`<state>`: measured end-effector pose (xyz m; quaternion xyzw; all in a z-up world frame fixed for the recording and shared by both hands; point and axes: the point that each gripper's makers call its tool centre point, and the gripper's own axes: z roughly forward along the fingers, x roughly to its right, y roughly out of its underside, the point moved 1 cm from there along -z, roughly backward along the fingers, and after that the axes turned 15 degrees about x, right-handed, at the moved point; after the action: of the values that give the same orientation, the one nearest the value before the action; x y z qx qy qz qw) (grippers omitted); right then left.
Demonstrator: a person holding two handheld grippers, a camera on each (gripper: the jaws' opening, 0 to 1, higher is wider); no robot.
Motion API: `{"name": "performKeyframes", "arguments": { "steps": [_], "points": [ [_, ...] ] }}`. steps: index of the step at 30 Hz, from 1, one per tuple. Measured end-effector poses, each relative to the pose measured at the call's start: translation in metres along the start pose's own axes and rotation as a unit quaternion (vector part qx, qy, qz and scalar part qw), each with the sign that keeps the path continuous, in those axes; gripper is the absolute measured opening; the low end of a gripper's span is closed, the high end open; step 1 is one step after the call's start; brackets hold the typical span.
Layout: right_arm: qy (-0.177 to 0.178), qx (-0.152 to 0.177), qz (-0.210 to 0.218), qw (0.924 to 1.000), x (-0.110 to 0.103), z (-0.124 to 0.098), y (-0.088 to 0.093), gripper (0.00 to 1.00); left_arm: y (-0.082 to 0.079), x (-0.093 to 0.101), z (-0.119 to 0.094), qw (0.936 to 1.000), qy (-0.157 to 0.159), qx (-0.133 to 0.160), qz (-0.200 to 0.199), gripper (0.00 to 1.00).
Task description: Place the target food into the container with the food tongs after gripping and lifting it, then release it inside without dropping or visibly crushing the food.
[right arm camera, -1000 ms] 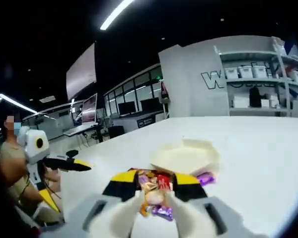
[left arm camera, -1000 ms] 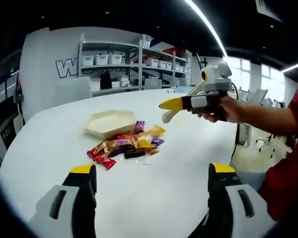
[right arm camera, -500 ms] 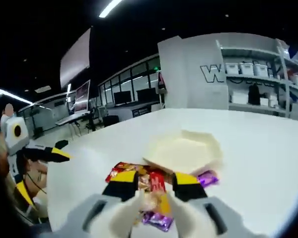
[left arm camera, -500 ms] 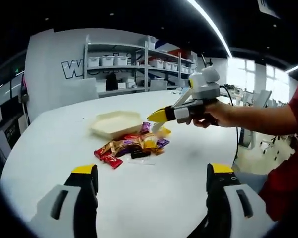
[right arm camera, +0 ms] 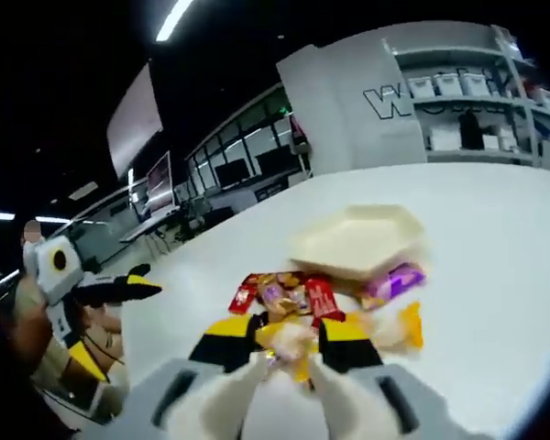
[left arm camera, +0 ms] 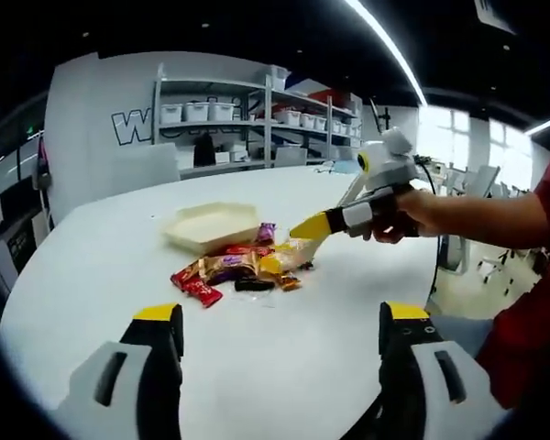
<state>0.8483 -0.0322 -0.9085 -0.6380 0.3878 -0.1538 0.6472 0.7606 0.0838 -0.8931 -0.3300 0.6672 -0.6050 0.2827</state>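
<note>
I hold a gripper in each hand above a white table (left arm camera: 92,275), and the landmark for everything is the pale hexagonal container (left arm camera: 211,225) that sits empty on it; the pile of wrapped candies (left arm camera: 234,269) lies touching the container's near rim, on the side facing me; my right gripper (right arm camera: 291,341) has its white tong tips down in the pile's near edge, and its jaws are drawn close around a yellow-wrapped candy (right arm camera: 290,339), which I judge to be pinched, though I cannot tell whether it is clear of the table; in the left gripper view that same right gripper (left arm camera: 325,225) comes in from the side of the pile away from the shelves, its yellow tip at the candies, with the container just beyond the pile; so the container lies straight ahead of the tongs, past the pile, and the carry is short and forward; the candy's long axis I cannot make out; my left gripper (left arm camera: 280,335) hangs well back from the container, jaws spread wide and empty, so the right hand is much the nearer; the table around the container is bare on its far and outer sides, leaving open room, and the table edge is well away.
</note>
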Motion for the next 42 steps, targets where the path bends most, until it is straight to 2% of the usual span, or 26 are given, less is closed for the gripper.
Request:
{"name": "performKeyframes", "arguments": {
  "steps": [3,5,10,14,19,29,35,39,40,41,42],
  "points": [
    [-0.017,-0.005,-0.003,0.9998,-0.010,-0.003,0.003,0.21,0.000,0.000,-0.001,1.0000,0.000,0.000,0.002,0.85],
    [-0.028,0.022,-0.034,0.9988,-0.012,-0.002,-0.010,0.21,0.000,-0.001,-0.002,1.0000,-0.001,0.002,0.002,0.86],
    [-0.042,0.030,-0.035,0.9981,-0.010,0.011,-0.021,0.22,0.000,0.000,-0.003,1.0000,-0.003,0.004,-0.001,0.85],
    [-0.059,0.018,-0.053,0.9967,-0.012,0.022,-0.016,0.23,-0.001,0.000,-0.005,1.0000,-0.005,0.006,-0.001,0.85],
    [-0.079,-0.001,-0.126,0.9889,-0.010,0.030,-0.002,0.24,-0.001,-0.003,-0.007,0.9999,-0.011,0.005,-0.002,0.85],
    [-0.087,-0.015,-0.123,0.9885,-0.007,0.036,0.005,0.24,0.001,-0.003,-0.005,0.9999,-0.012,0.004,-0.002,0.85],
    [-0.073,-0.024,-0.123,0.9895,-0.006,0.037,0.006,0.16,0.004,-0.001,-0.004,0.9999,-0.010,0.002,-0.003,0.84],
    [-0.057,-0.014,-0.130,0.9898,-0.006,0.036,-0.002,0.15,0.005,0.000,-0.004,0.9999,-0.010,0.004,-0.005,0.85],
    [-0.058,-0.010,-0.123,0.9907,-0.006,0.035,-0.005,0.15,0.005,0.000,-0.004,0.9999,-0.010,0.003,-0.005,0.85],
    [-0.059,-0.001,-0.090,0.9942,-0.008,0.033,-0.011,0.15,0.007,0.000,-0.005,0.9999,-0.010,0.000,-0.005,0.85],
    [-0.054,0.008,-0.085,0.9949,-0.006,0.032,-0.016,0.15,0.008,-0.001,-0.005,0.9999,-0.011,-0.001,-0.004,0.85]
  ]
}}
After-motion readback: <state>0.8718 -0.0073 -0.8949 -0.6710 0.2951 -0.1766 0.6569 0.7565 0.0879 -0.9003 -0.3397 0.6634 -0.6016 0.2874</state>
